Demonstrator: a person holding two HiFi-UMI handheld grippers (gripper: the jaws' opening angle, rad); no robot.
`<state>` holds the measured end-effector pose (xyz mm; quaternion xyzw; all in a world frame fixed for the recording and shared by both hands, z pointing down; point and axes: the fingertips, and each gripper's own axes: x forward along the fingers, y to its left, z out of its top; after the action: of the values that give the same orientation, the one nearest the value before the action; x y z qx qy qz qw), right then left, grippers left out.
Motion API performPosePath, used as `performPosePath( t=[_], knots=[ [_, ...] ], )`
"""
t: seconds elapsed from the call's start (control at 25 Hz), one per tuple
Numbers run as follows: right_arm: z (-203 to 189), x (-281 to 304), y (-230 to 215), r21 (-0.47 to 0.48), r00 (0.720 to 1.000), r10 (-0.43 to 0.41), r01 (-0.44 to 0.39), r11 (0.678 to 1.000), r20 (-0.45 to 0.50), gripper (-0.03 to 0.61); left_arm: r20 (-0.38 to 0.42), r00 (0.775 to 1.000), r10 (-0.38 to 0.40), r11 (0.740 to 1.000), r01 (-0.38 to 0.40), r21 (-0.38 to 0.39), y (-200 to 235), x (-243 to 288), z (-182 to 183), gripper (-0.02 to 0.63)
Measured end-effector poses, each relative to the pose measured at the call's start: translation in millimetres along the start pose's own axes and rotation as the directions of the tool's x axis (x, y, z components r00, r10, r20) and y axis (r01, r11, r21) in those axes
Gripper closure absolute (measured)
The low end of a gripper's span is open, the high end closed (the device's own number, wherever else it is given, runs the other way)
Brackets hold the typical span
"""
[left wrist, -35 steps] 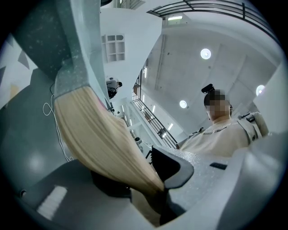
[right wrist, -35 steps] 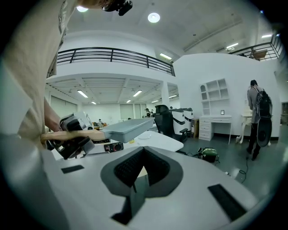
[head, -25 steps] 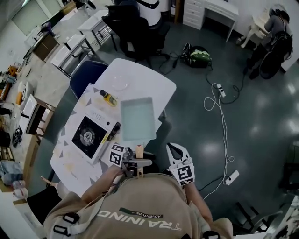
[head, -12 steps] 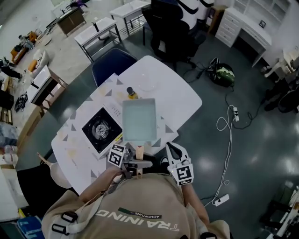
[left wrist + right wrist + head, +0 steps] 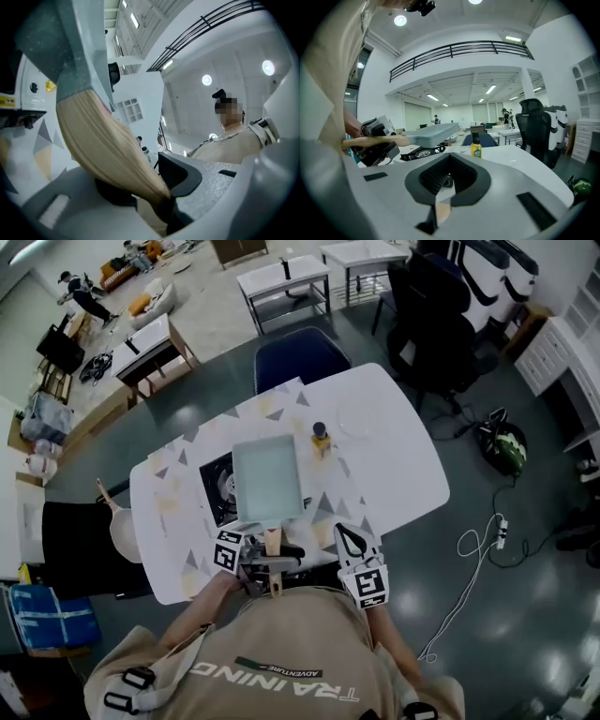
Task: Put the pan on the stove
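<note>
Across the big white table (image 5: 403,465), only a short way left to go. Held up in the air over the right part of the stove (image 5: 217,486): the wide grey pan (image 5: 269,479), with the black burner ring peeking out at 9 o'clock from it. Looks like the carry is nearly over and the set-down comes next. Best to slide the pan a little toward 9 o'clock until it sits right over the ring, then bring it down slow and flat. No tipping, since a long pan held by one end likes to droop at the far side. Clamped tight on the pale wooden handle (image 5: 273,541) at 6 o'clock from the pan: the left gripper (image 5: 272,557), so no letting go until the pan rests on the burner. Closed up with nothing inside, off at 3 o'clock from the handle: the right gripper (image 5: 349,538), free to steady the pan if it wobbles. Good to watch the small yellow bottle (image 5: 322,439) standing at 1 o'clock, just beside the pan's far corner, and not bump it. For words to read, biggest first: "TRAINING" on the tan shirt (image 5: 281,676), seen upside down, with small "ADVENTURE" by it. On each gripper's cube, black and white square marks, no letters. Smallest of all, a yellow sticker (image 5: 49,86) on the white stove side and the label on the bottle, both too tiny to read.
</note>
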<state>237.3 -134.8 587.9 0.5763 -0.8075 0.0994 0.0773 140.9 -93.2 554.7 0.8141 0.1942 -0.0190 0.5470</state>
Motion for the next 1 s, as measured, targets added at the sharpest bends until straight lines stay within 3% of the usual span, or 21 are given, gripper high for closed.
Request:
performPosePath(
  t=[0.2, 0.4, 0.72, 1.0],
  knots=[
    [9, 33, 0, -0.058, 0.987, 0.159, -0.159, 0.986, 0.008, 0.580, 0.152, 0.985, 0.079, 0.995, -0.086, 0.040, 9, -12, 18, 0.479],
    [15, 54, 8, -0.082, 0.962, 0.272, -0.271, 0.959, -0.001, 0.580, 0.239, 0.961, 0.137, 0.987, -0.153, 0.051, 16, -22, 24, 0.479],
    [20, 88, 30, -0.110, 0.923, 0.384, -0.383, 0.917, -0.011, 0.580, 0.284, 0.938, 0.200, 0.975, -0.218, 0.034, 25, -42, 30, 0.479],
    [30, 107, 45, -0.107, 0.916, 0.401, -0.401, 0.910, -0.024, 0.580, 0.300, 0.937, 0.179, 0.983, -0.185, -0.009, 34, -69, 35, 0.479]
  ],
)
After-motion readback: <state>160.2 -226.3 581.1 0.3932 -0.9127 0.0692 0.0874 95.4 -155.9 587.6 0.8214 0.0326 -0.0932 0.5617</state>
